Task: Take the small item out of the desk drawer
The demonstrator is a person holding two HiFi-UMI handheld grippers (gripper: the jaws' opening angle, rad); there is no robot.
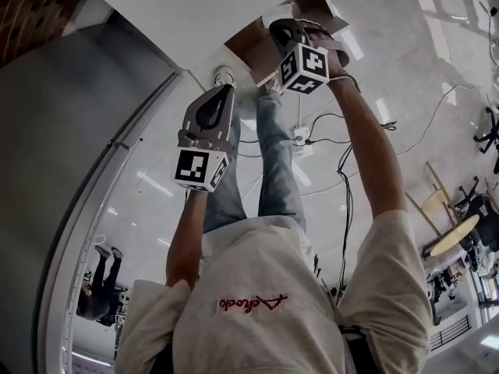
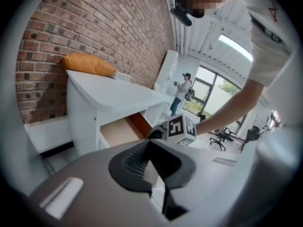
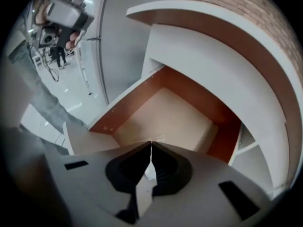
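Note:
The white desk [image 1: 195, 10] has its drawer [image 1: 261, 44] pulled out, showing brown walls and a bare beige floor [image 3: 165, 122]. I cannot make out any small item inside it. My right gripper [image 1: 282, 31] hangs over the open drawer, pointing down into it, and its jaws [image 3: 151, 143] are shut with nothing between them. From the left gripper view its marker cube [image 2: 181, 128] shows just above the drawer [image 2: 120, 131]. My left gripper [image 1: 224, 93] stays back from the drawer front, shut [image 2: 150, 142] and empty.
An orange cushion [image 2: 87, 63] lies on the desk top by the brick wall [image 2: 109, 27]. A grey panel [image 1: 70, 131] stands to the left. Cables [image 1: 343, 131] trail over the glossy floor. Office chairs [image 2: 220, 138] and another person [image 2: 182, 86] are farther off.

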